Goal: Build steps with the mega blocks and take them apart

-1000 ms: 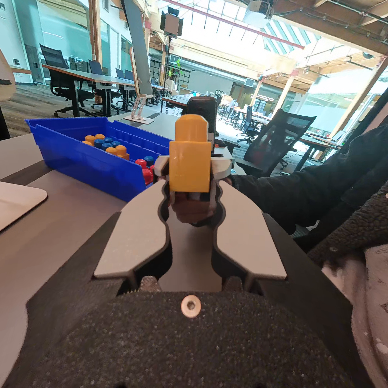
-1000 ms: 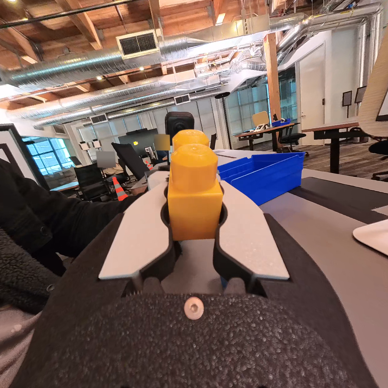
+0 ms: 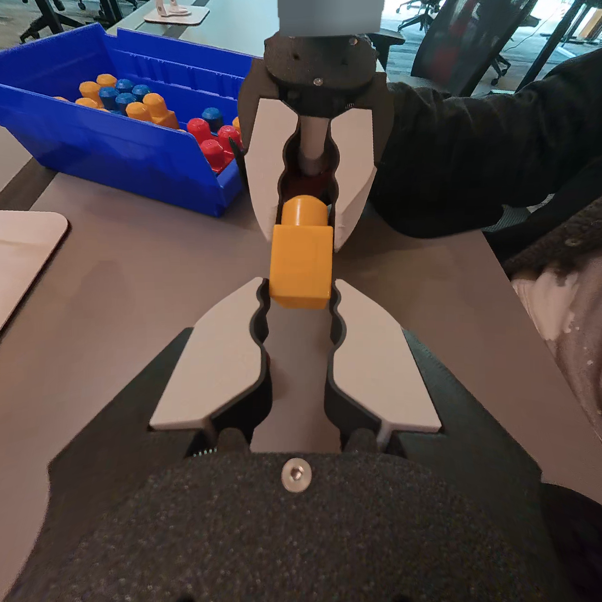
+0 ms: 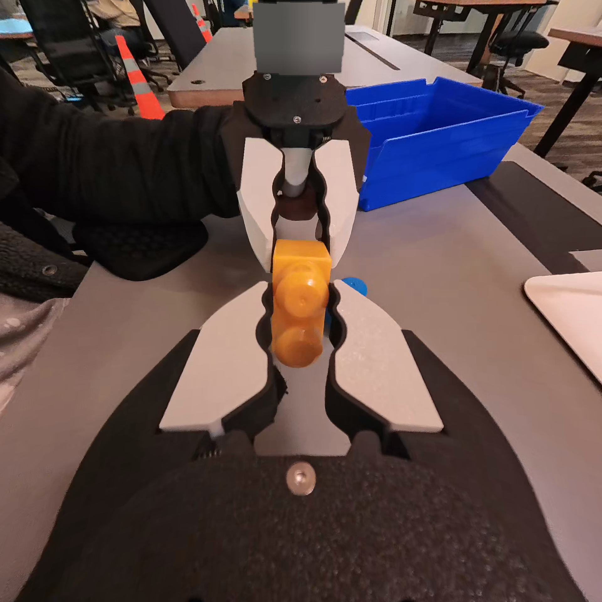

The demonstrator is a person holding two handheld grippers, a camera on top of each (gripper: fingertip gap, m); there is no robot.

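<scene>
Two tongs, left point(image 3: 299, 293) and right point(image 4: 298, 304), each grip an orange block point(image 3: 301, 267) above the counter point(image 3: 130, 277); one blue bin point(image 3: 123, 153) stands near.

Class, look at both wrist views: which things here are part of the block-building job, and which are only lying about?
Part of the job:
- orange block, gripped by both grippers
- left gripper
- right gripper
- blue bin holding loose blocks
- blue block on the table behind the right gripper

Lying about:
- white pad
- traffic cone
- office chair
</scene>
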